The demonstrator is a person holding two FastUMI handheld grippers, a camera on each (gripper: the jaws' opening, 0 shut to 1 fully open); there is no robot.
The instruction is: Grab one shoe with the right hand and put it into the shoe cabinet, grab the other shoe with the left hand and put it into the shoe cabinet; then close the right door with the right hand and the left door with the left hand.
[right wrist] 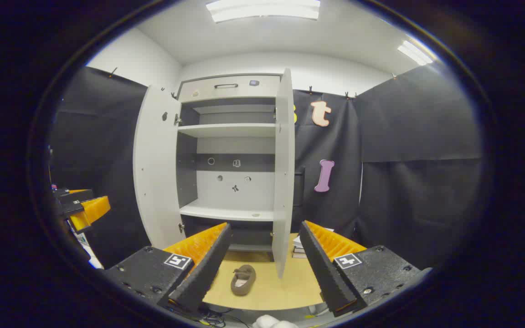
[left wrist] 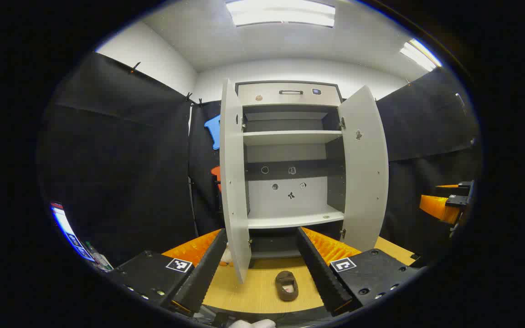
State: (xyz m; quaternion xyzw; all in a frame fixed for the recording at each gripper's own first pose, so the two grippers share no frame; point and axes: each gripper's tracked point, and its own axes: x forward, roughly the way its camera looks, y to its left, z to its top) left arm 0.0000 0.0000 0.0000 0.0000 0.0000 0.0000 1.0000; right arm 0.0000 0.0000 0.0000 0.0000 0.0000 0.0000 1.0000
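Note:
A grey shoe cabinet (left wrist: 290, 136) stands at the back of a wooden table (left wrist: 253, 291), with its left door (left wrist: 233, 182) and right door (left wrist: 365, 173) both swung wide. Its shelves hold nothing. One brown shoe (left wrist: 286, 285) lies on the table in front of the cabinet, below and between my left gripper's open fingers. My left gripper (left wrist: 260, 232) holds nothing. In the right gripper view the same shoe (right wrist: 243, 279) lies between the open fingers of my right gripper (right wrist: 265, 225), just left of the right door (right wrist: 284, 173). A small pale thing (left wrist: 226, 257) peeks out behind the left door's lower edge.
A short stack of books (right wrist: 296, 248) lies on the table behind the right door. My right gripper (left wrist: 445, 207) hovers at the far right of the left gripper view. At the far left of the right gripper view is my left gripper (right wrist: 82, 207). Black cloth walls close in both sides.

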